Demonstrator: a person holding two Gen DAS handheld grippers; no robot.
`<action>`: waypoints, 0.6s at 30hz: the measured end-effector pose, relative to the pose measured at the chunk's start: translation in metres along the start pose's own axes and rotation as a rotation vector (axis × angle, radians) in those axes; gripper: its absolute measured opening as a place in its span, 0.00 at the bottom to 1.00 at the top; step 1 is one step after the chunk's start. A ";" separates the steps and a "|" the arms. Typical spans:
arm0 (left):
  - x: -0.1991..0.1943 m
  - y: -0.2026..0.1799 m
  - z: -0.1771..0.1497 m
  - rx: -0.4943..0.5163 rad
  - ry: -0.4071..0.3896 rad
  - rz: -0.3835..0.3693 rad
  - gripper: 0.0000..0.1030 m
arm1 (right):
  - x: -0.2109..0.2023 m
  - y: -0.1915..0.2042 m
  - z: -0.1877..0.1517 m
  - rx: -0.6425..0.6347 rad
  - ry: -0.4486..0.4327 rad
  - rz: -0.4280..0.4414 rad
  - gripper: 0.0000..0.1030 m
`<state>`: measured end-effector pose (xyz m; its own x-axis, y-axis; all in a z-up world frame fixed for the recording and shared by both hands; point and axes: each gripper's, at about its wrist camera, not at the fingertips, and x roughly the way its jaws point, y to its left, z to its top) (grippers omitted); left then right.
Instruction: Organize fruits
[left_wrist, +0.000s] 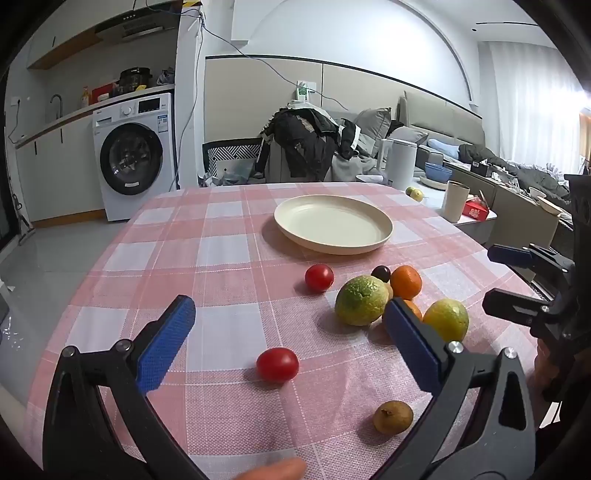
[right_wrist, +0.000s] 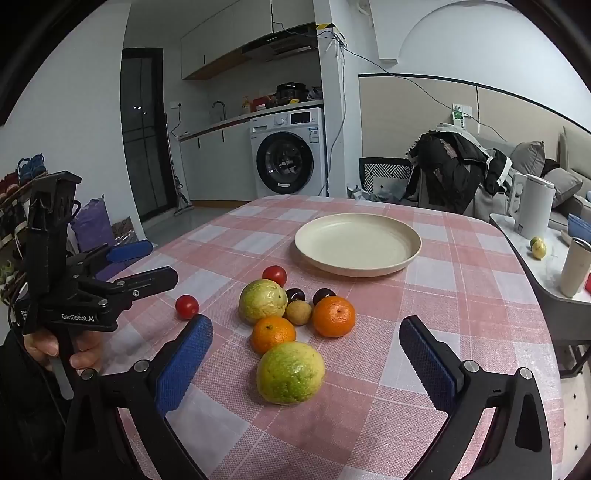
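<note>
An empty cream plate (right_wrist: 357, 243) (left_wrist: 332, 223) sits at the far side of the pink checked tablecloth. In front of it lie two green-yellow citrus fruits (right_wrist: 290, 372) (right_wrist: 263, 301), two oranges (right_wrist: 273, 334) (right_wrist: 334, 316), two dark small fruits (right_wrist: 295, 294), a brown longan (right_wrist: 298, 313) and a red tomato (right_wrist: 274, 275). My right gripper (right_wrist: 306, 325) hovers open above this cluster. My left gripper (left_wrist: 288, 306) is open over a second tomato (left_wrist: 277, 364), with another longan (left_wrist: 392, 417) near its right finger. Neither gripper touches any fruit.
A side table at the right holds a white kettle (right_wrist: 532, 210), a cup (right_wrist: 576, 266) and a small yellow-green fruit (right_wrist: 537, 247). A chair draped with dark clothes (right_wrist: 454, 166) stands behind the table. A washing machine (right_wrist: 288, 155) is farther back. A hand (right_wrist: 81, 354) grips the left tool.
</note>
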<state>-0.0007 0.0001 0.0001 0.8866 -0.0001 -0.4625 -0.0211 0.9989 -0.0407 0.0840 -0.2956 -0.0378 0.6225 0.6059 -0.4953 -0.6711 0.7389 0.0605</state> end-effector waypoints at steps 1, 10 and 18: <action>0.000 0.000 0.000 -0.001 0.003 0.002 0.99 | 0.000 0.000 0.000 -0.001 -0.003 -0.002 1.00; -0.003 -0.001 -0.003 -0.006 0.014 -0.008 0.99 | -0.004 0.002 -0.002 0.008 -0.005 -0.006 1.00; 0.002 -0.001 0.000 0.006 0.018 -0.030 0.99 | -0.001 0.003 0.001 -0.002 0.004 0.001 1.00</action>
<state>0.0012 -0.0007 -0.0009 0.8783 -0.0311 -0.4771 0.0086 0.9987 -0.0493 0.0821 -0.2936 -0.0366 0.6201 0.6057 -0.4987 -0.6728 0.7375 0.0591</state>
